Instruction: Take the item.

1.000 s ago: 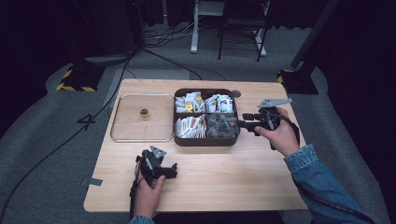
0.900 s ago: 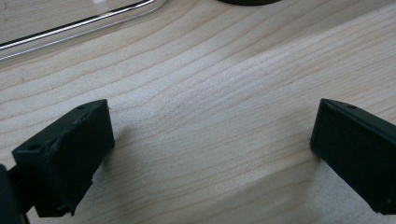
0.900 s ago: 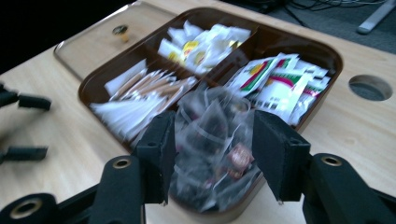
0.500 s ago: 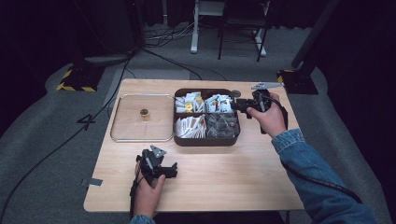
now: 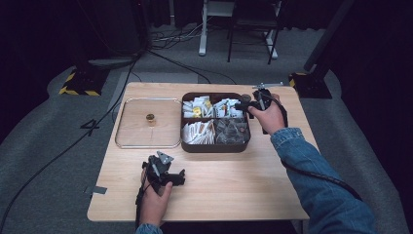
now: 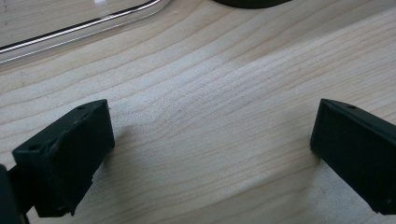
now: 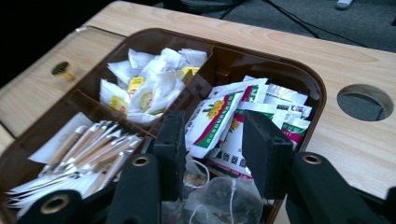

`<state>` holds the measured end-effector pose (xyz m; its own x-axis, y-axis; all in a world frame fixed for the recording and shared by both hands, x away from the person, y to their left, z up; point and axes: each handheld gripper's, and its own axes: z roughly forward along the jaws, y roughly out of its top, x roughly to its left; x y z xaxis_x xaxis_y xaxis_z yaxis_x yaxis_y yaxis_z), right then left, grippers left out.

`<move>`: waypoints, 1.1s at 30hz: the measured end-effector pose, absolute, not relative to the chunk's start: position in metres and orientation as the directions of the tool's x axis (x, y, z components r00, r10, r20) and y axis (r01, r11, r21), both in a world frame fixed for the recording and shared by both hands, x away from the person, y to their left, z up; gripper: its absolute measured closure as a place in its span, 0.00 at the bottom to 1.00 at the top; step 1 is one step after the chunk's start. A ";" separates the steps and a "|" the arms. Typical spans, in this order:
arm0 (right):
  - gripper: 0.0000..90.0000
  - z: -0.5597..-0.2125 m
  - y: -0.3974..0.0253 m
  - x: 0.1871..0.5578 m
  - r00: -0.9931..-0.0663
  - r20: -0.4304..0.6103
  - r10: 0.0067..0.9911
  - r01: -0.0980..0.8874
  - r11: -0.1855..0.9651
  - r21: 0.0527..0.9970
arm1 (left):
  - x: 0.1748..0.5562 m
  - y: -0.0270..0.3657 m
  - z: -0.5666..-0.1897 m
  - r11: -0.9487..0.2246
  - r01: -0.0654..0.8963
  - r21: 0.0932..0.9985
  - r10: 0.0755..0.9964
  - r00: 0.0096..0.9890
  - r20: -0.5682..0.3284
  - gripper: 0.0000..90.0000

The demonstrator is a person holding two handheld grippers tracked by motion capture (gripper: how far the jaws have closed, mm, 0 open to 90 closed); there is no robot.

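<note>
Brown tray (image 5: 215,146) of sachets (image 7: 219,116) under right tool (image 7: 212,140), parted.

table (image 6: 224,116): pale matt wood | tray (image 7: 299,70): glossy brown plastic | sachets (image 7: 219,116): printed paper | lid (image 5: 148,124): clear plastic

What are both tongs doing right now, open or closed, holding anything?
Left tongs: open, empty, low over the table.
Right tongs: open, empty, over the packets in the brown box.
</note>
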<state>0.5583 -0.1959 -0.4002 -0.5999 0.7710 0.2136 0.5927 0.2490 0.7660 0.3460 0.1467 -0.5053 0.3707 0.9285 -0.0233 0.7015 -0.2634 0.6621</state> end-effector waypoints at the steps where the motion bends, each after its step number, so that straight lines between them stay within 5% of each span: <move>1: 0.67 -0.401 -0.194 0.560 -0.601 0.205 0.773 0.591 0.257 0.765 | 0.346 0.147 -0.505 -0.263 0.702 0.661 0.929 0.370 -0.023 0.00; 33: 0.74 -0.435 -0.141 0.577 -0.547 0.194 0.814 0.663 0.280 0.694 | 0.346 0.146 -0.506 -0.258 0.702 0.664 0.929 0.368 -0.028 0.00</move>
